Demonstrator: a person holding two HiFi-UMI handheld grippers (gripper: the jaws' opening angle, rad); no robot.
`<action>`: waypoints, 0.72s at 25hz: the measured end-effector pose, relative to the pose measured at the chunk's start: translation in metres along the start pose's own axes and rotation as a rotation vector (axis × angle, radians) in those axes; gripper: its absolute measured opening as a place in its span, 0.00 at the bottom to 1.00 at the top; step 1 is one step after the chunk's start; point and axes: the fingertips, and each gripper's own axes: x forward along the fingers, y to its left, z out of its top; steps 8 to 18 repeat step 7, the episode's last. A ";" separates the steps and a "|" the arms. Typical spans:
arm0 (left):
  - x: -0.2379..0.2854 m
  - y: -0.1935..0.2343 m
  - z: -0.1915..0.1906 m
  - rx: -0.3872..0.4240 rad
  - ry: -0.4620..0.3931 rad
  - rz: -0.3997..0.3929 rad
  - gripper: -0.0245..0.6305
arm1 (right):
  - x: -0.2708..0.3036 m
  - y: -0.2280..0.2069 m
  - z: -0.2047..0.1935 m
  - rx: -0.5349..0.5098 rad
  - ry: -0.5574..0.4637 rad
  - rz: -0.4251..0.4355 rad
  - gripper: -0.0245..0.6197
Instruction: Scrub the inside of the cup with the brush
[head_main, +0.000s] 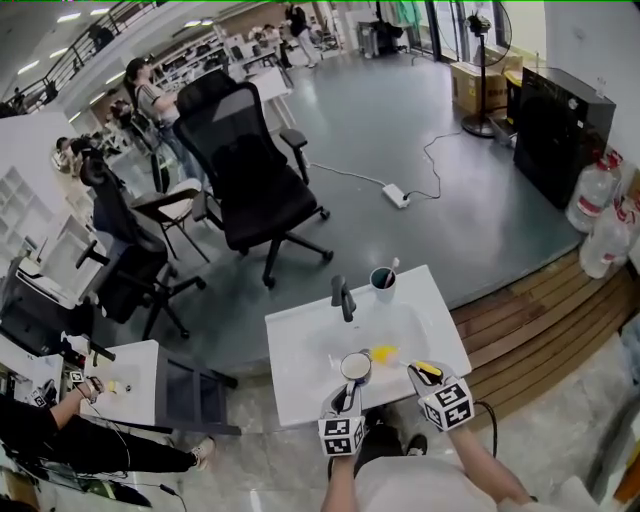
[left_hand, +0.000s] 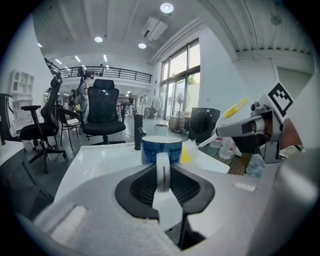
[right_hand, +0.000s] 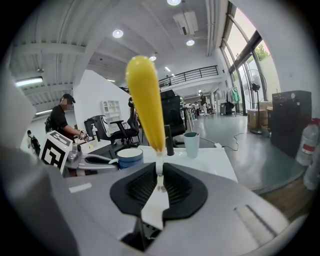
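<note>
One white counter (head_main: 300, 350) with a sunken basin carries everything, and a single black faucet (head_main: 343, 297) stands at the basin's far edge. Two black office chairs (head_main: 255, 180) stand nearest on the floor beyond it. Two tools meet over the basin. The left tool (left_hand: 163, 172) is clamped on the white handle of the blue cup (head_main: 355, 367), which is upright over the basin with its mouth up. The right tool (right_hand: 159, 180) is closed narrow on the white stem of the one brush (right_hand: 146, 100), whose yellow handle rises above the jaws. The brush's bristled head is outside the cup, just beside its rim. A second cup (head_main: 383, 283), pale, stands well apart at the counter's far corner, near the faucet.
</note>
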 end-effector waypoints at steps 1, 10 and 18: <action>0.000 0.000 0.001 0.000 -0.003 0.000 0.13 | 0.000 0.000 0.000 -0.001 0.002 0.000 0.10; 0.001 0.002 0.005 -0.015 -0.021 0.001 0.13 | -0.002 -0.004 -0.002 0.013 0.009 -0.002 0.10; 0.001 0.002 0.005 -0.015 -0.021 0.001 0.13 | -0.002 -0.004 -0.002 0.013 0.009 -0.002 0.10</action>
